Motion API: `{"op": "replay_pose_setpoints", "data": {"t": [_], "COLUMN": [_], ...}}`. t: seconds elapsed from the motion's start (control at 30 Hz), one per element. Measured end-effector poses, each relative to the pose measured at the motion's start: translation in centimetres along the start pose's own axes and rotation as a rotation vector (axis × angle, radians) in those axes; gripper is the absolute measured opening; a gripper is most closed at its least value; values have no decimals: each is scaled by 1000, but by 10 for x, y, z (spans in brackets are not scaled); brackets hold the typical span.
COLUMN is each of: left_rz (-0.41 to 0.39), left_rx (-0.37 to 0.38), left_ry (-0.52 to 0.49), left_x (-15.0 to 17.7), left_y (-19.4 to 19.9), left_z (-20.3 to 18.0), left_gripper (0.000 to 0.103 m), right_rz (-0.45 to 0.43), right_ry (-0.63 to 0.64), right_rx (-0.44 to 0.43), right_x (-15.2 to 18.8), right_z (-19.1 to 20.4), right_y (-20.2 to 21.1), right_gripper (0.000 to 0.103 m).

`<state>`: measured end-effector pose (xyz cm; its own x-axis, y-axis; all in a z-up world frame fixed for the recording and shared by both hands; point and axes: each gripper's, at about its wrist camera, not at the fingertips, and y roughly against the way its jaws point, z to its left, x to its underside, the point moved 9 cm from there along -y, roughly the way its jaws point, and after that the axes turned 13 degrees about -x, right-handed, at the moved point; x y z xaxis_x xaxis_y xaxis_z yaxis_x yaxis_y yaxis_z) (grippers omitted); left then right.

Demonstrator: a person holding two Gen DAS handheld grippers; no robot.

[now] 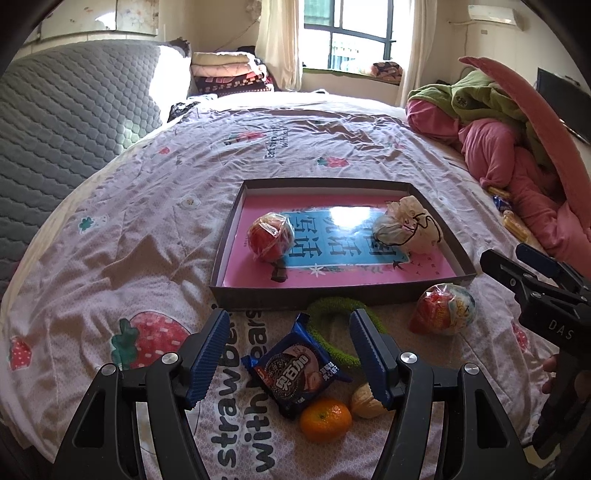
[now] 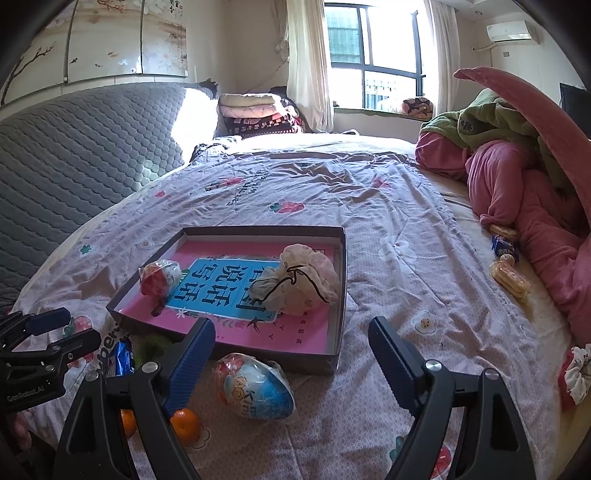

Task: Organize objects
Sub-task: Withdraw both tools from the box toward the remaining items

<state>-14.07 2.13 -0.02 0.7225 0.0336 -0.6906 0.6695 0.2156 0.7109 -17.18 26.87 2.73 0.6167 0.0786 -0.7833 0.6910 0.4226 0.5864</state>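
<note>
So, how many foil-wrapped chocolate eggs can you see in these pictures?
2. One red and white wrapped egg lies inside the shallow dark cardboard tray, on its left side. One blue and red wrapped egg lies on the bedsheet before the tray. Others may be hidden.

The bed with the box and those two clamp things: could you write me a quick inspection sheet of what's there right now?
Surface: bed under a strawberry-print sheet, wrinkled.
Job's things: shallow box holds a wrapped toy egg and a drawstring pouch. Still outside, in front of it: another wrapped egg, cookie packet, tangerine, walnut, green fuzzy ring.
Clutter: snack packets beside a pink and green bedding heap.
Grippers: left tool open over the cookie packet; right tool open, the egg between its fingers, unpressed.
Cables: nothing seen.
Surroundings: grey quilted headboard, folded blankets, window.
</note>
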Motion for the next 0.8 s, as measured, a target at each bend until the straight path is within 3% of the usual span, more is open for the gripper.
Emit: {"op": "replay_pose_setpoints", "data": {"t": [0.1, 0.23, 0.8], "left_rz": [22, 18, 85], "left_rx": [29, 6, 32], "left_ry": [15, -14, -62], "left_x": [6, 15, 64], "left_y": [1, 2, -7], "left_z": [1, 3, -13], "left_gripper": [69, 69, 69], "right_rz": [5, 16, 61], "right_ry": [-7, -3, 40], "right_rx": [-3, 2, -1], "right_x": [4, 9, 25], "right_z": [-2, -3, 4], "right_y": [0, -1, -6], "right_gripper": [85, 85, 85]}}
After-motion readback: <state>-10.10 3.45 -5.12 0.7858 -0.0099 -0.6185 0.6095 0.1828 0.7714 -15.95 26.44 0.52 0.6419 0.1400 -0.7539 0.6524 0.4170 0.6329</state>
